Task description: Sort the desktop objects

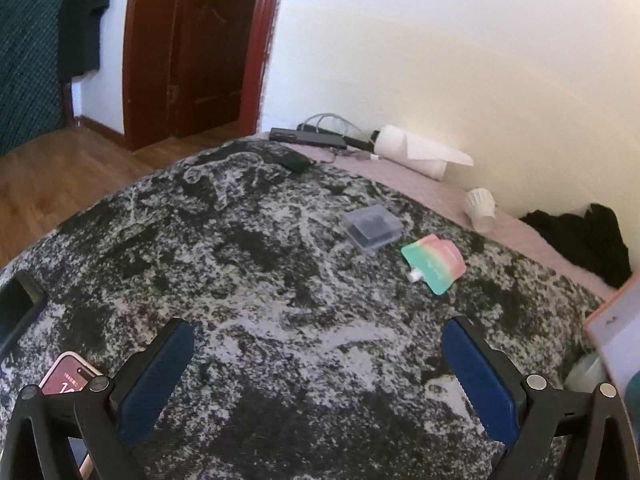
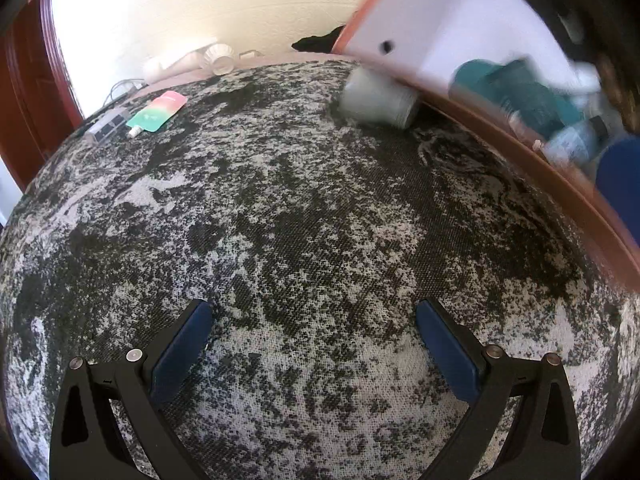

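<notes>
Left gripper [image 1: 316,336] spread wide, empty, low in frame over the speckled cloth [image 1: 260,272]. Right gripper [image 2: 314,316] spread wide too, empty. Phone [image 1: 66,380] at lower left. Farther up: pouch [image 1: 434,263] right of middle, clear box [image 1: 370,227] just beside it. Cup [image 2: 378,99] on its side, upper right, against box [image 2: 432,16].

A dark red wooden door [image 1: 212,40] is standing at the back, with wood flooring [image 1: 60,176] lying before it. Dark clothing [image 1: 84,16] is hanging on the wall to its left. A cream wall [image 1: 460,60] is running behind the surface. A paper towel roll [image 1: 412,150] is lying by that wall, beside a tangle of grey cables [image 1: 328,122].
</notes>
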`<state>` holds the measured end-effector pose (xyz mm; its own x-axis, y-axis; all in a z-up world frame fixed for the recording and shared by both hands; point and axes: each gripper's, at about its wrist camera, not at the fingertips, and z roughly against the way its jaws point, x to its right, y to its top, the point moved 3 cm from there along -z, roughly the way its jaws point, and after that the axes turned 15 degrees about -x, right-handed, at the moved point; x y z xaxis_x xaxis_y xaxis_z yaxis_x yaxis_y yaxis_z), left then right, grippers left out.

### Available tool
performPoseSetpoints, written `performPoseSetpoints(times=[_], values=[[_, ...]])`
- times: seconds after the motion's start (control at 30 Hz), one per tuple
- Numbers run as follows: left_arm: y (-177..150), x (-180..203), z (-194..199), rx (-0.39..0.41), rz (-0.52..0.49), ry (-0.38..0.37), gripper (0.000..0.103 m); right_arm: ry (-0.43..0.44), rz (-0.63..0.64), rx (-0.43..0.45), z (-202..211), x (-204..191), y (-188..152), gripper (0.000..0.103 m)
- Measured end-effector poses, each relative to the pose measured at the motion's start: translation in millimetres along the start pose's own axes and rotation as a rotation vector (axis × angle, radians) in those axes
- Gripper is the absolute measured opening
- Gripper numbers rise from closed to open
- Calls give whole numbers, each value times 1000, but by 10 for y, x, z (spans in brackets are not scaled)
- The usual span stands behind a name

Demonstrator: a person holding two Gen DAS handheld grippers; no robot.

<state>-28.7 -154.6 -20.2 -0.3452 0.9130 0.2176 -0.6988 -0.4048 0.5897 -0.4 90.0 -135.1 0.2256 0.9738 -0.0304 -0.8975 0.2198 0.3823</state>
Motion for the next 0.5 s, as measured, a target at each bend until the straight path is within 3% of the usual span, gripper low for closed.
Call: performPoseSetpoints(times=[0.5], values=[[230,-449,70,25,110,14,102,-3,0,-4,-3,-24,-7,103]])
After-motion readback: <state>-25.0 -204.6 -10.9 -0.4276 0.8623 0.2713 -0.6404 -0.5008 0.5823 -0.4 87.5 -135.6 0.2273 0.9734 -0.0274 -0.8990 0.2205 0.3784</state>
